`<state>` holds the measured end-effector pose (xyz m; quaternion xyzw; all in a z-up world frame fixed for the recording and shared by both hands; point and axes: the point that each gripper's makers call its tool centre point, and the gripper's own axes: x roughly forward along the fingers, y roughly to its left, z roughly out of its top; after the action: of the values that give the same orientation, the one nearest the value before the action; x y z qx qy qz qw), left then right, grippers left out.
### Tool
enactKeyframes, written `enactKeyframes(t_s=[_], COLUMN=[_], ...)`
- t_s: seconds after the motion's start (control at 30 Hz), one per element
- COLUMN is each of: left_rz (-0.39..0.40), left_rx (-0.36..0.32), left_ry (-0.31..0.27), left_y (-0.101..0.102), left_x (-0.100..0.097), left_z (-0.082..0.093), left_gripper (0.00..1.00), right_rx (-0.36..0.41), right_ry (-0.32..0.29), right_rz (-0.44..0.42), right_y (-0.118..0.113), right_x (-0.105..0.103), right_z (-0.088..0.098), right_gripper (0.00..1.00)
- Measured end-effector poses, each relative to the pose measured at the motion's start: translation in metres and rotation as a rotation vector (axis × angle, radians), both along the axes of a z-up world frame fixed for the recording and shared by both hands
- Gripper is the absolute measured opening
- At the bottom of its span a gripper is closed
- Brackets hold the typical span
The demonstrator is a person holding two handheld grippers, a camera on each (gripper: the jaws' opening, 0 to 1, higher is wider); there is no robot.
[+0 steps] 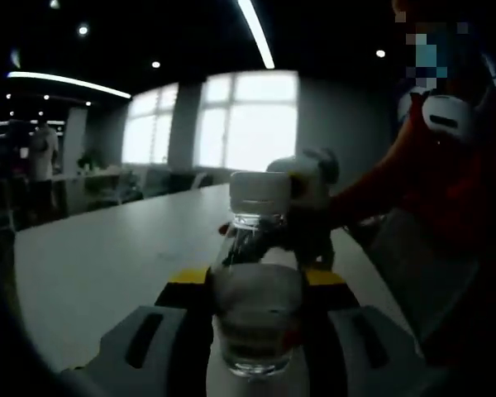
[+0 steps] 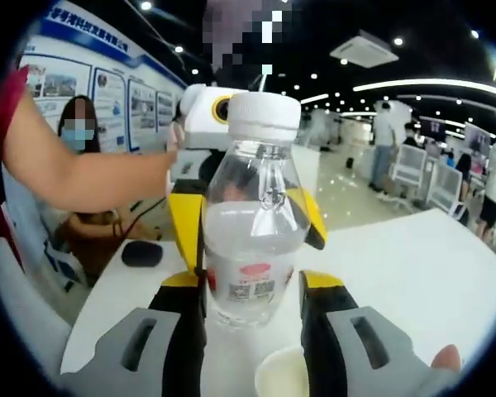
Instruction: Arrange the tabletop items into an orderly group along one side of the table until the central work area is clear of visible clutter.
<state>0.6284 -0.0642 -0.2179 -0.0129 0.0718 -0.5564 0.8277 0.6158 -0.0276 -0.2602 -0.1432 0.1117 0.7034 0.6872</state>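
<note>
My left hand-held gripper and right hand-held gripper both clamp the same clear water bottle from opposite sides. It stands upright over the white counter, white cap on top. Its label has red print I cannot read. A white cup sits just beside.
</note>
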Motion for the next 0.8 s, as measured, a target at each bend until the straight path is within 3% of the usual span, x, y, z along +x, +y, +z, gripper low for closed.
enactKeyframes(t_s=[0.3,0.43,0.6,0.8], left_rz=[-0.006,-0.004,-0.014,-0.021], left_rx=[-0.034,-0.038,-0.026,-0.027], left_ry=[-0.003,0.000,0.008,0.012], left_y=[0.003,0.002,-0.008,-0.016], left_x=[0.008,0.010,0.009,0.008], left_z=[-0.002,-0.009,-0.023,-0.031], left_gripper=[0.38,0.38,0.38,0.38], right_rx=[-0.063,0.007,-0.002,-0.045], right_ry=[0.021,0.034,0.007,0.010], right_rz=[-0.037,-0.044,-0.032,-0.029], right_y=[-0.018,-0.030,-0.060,-0.107], right_x=[0.005,-0.002,-0.011,-0.020], right_z=[-0.015,0.009,0.032,0.029], right_gripper=[0.51,0.53,0.56,0.59])
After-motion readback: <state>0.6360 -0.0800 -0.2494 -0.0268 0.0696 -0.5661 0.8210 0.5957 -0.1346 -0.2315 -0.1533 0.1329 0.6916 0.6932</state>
